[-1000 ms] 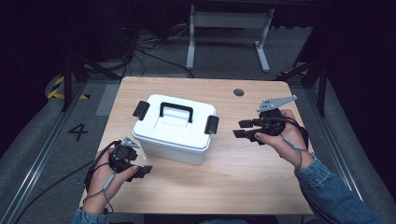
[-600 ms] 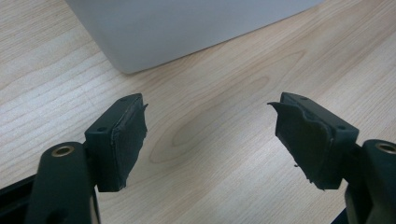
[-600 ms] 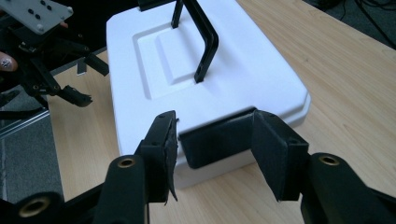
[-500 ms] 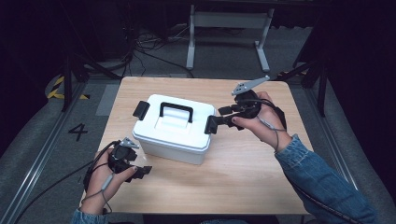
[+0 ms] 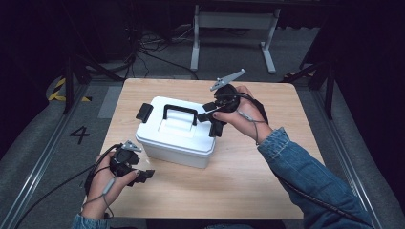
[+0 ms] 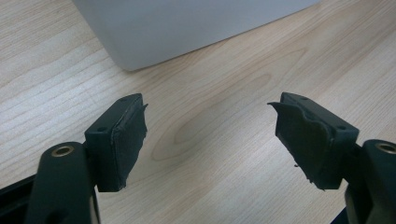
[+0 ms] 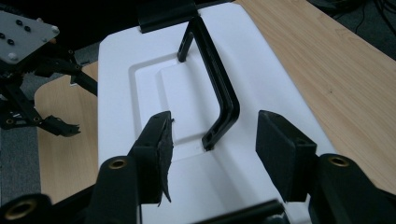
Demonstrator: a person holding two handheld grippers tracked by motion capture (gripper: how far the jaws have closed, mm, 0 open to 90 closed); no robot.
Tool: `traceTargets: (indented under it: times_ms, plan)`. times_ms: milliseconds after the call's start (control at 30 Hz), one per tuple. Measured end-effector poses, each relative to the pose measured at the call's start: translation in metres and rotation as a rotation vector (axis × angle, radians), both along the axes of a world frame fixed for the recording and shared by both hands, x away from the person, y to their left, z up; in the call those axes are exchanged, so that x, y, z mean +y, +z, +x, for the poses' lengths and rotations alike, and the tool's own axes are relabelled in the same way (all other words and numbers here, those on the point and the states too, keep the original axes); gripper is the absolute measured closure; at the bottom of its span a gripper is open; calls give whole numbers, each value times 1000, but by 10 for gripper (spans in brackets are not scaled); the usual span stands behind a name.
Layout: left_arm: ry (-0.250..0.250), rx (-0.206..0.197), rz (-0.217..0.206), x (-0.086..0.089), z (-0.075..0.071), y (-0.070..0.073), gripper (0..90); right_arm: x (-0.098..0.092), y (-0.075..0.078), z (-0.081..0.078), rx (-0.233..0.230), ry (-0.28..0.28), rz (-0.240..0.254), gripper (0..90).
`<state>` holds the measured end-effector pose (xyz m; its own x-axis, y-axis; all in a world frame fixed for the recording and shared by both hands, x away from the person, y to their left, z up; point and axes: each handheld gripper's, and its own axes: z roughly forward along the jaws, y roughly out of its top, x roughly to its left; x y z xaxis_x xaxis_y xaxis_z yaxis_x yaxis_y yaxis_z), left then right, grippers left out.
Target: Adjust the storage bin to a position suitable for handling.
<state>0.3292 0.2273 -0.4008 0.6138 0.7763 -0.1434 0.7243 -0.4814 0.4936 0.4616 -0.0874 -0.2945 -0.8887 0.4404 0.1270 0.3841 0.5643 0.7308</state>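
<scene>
Smooth white plastic box [image 5: 177, 132] with black plastic handle [image 7: 215, 84]; pale matt wood-grain counter [image 5: 248, 186]; the sleeve [image 5: 310, 176] is blue denim.

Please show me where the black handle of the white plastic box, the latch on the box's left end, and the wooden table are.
Black carrying handle [image 7: 219, 88]: right gripper view, on its bar.
Black left-end latch [image 5: 143, 112]: high view, its middle.
Light wooden table [image 5: 248, 176]: high view, bare top.

— See that? The right gripper [image 5: 213, 117] has swung in from the table's right side, over the box [image 5: 175, 130]

— Yes, its open jaws now hang above the lid's right end, by the handle [image 7: 212, 84]

— And that sleeve [image 5: 305, 176] has stretched across further
</scene>
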Motion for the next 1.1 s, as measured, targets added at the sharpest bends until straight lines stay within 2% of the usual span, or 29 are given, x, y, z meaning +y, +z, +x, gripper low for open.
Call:
traceTargets:
  times_ms: [33, 233, 633, 767, 1000, 1100]
  plan:
    - [-2, -3, 2, 0, 0, 0, 254, 7, -2, 4, 3, 3, -11, 474]
    - [-6, 1, 3, 1, 0, 0, 254, 23, -9, 14, 5, 3, -42, 484]
    - [-6, 8, 2, -1, 0, -1, 253, 40, -19, 23, 13, 20, -74, 552]
    - [-7, 4, 5, -1, 0, -1, 253, 43, -21, 24, 23, 35, -86, 619]
    - [-6, 13, 3, -1, 0, -1, 253, 44, -18, 21, -2, 59, -101, 770]
    - [-10, 12, 3, 0, 1, -1, 253, 44, -17, 20, -9, 75, -98, 792]
